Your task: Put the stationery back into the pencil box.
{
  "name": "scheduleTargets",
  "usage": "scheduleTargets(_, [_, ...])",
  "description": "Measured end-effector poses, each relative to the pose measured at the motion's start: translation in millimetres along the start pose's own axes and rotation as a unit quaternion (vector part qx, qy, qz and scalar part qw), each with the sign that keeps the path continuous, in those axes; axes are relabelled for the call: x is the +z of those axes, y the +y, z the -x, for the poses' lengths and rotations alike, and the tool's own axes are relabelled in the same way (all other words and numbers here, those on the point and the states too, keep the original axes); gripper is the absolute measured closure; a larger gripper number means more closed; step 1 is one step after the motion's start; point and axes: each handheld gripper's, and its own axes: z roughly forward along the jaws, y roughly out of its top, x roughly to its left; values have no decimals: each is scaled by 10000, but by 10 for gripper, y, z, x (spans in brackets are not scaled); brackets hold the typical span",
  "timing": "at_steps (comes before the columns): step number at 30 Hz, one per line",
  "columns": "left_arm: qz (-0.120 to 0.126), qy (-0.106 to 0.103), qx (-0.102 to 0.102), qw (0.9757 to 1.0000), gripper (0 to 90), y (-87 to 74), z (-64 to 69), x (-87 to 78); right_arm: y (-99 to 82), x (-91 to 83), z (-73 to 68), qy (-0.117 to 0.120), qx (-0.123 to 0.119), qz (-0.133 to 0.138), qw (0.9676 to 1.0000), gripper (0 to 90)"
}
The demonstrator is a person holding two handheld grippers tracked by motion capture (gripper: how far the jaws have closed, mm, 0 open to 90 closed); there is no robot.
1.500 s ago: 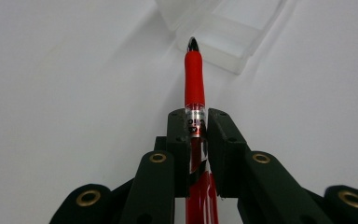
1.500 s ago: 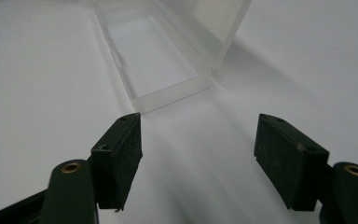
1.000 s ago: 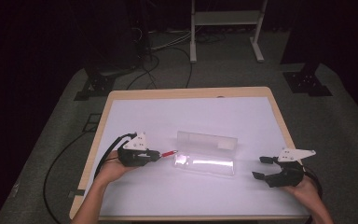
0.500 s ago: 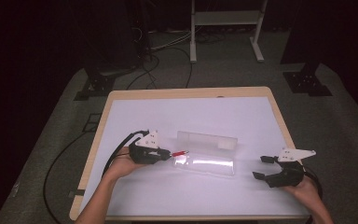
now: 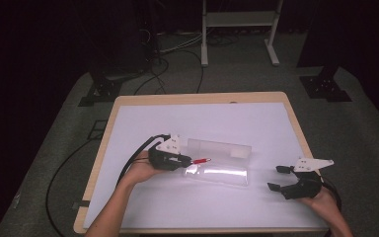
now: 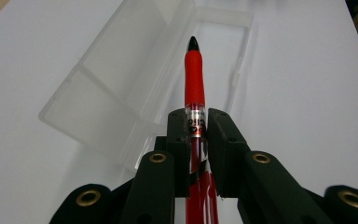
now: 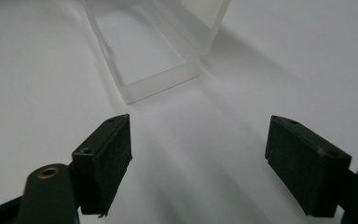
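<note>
– So where's the red pen (image 6: 194, 77) right now?

– Clamped in the left gripper (image 5: 183, 160); its fingers (image 6: 179, 135) are closed tight on the clear part of the barrel, and the red grip with the black tip sticks out ahead of them. From above, the pen (image 5: 201, 161) points toward three o'clock, level, with its tip just over the near end of the clear plastic case (image 5: 219, 173).

– Is the case open?

– Yes, it lies open near the middle of the white bench (image 5: 217, 118), tray at the front and lid (image 5: 222, 147) folded back toward twelve o'clock. In the left gripper view the case (image 6: 121, 84) runs away toward twelve o'clock, with the pen tip over the tray half.

– Is the pen touching the case?

– I cannot tell from here; it looks to hang just above the rim.

– And the other hand?

– The right gripper (image 5: 276, 177) sits at about four o'clock on the bench, well apart from the pen and near the far end of the case. Its fingers (image 7: 105, 161) stand wide open, having just spread a touch more, with only bare bench between them. Its own view shows the end of the case (image 7: 161, 79) lying ahead at roughly twelve o'clock, clear of both fingers
</note>
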Motion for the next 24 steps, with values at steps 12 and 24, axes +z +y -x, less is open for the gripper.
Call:
scheduleTargets(12, [53,-65,67,9999,792,112,-23,69,-1,-3,-3,4,-18,7,10000,216])
scheduleTargets(24, [47,-145,140,9998,792,229,-46,191,-5,-24,0,-4,-21,27,10000,215])
